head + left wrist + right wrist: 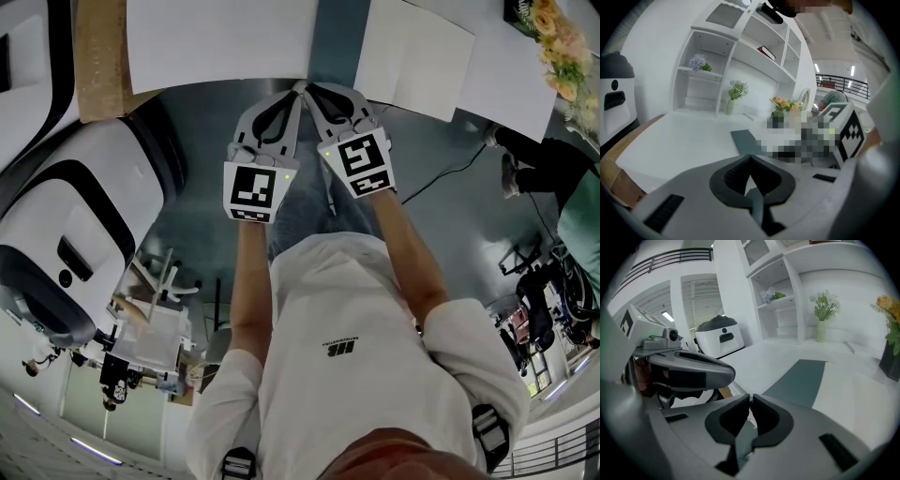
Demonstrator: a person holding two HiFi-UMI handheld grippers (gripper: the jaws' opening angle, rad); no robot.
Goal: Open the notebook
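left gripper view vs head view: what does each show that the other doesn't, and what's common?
Only the left gripper view: the white shelf unit, a vase of white flowers, purple flowers on a shelf, and its own jaws closed tip to tip, nothing between them.
Only the head view: the left gripper from outside with its marker cube, its tip beside the right gripper's at the edge of the white table.
Both: that table, the grey-green strip on it, the orange flowers, the right gripper's marker cube.

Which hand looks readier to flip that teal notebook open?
Probably the right gripper: the teal notebook starts just beyond its shut jaws. The left gripper, also shut, sits just left of it.
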